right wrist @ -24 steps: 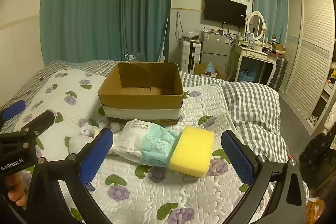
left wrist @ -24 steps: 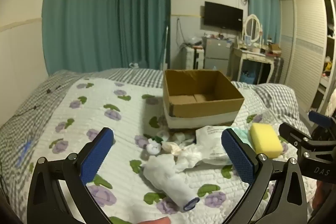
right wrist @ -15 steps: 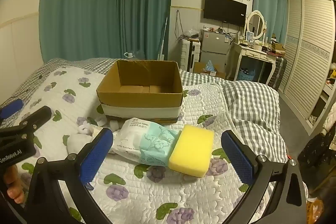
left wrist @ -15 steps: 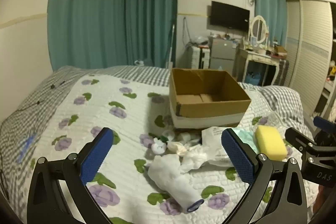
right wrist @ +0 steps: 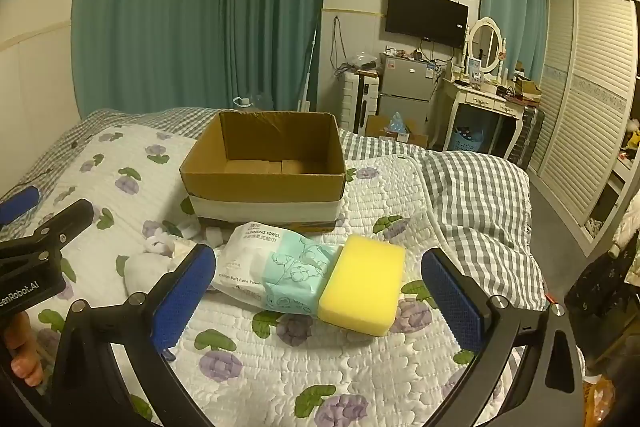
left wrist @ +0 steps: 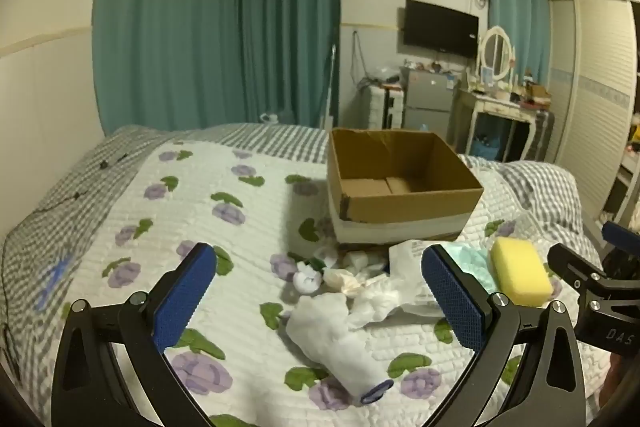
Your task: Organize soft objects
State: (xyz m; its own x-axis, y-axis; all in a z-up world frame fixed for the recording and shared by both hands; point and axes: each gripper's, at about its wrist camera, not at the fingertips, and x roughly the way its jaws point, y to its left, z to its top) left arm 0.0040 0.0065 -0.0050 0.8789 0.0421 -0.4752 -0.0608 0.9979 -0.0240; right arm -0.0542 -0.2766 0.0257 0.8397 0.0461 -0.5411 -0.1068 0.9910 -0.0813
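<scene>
Both tongs have pulled back and up a little, so the soft things look smaller and farther ahead now. Nothing is in the cardboard box [right wrist: 264,171] yet, so the tidying has not really begun. The left tongs [left wrist: 318,301] are wide open above the white sock [left wrist: 336,339]. The right tongs [right wrist: 318,301] are wide open too, with the yellow sponge [right wrist: 362,285] and towel pack [right wrist: 272,271] between and just past their tips.

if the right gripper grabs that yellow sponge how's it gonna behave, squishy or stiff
Probably squishy: the yellow sponge looks like a foam block, so the pads would likely sink in before holding. Likely light for its bulk, since the quilt barely dents under it. Flat faces mean it shouldn't roll, though it leans on the cleansing towel pack and may nudge it when lifted.
</scene>
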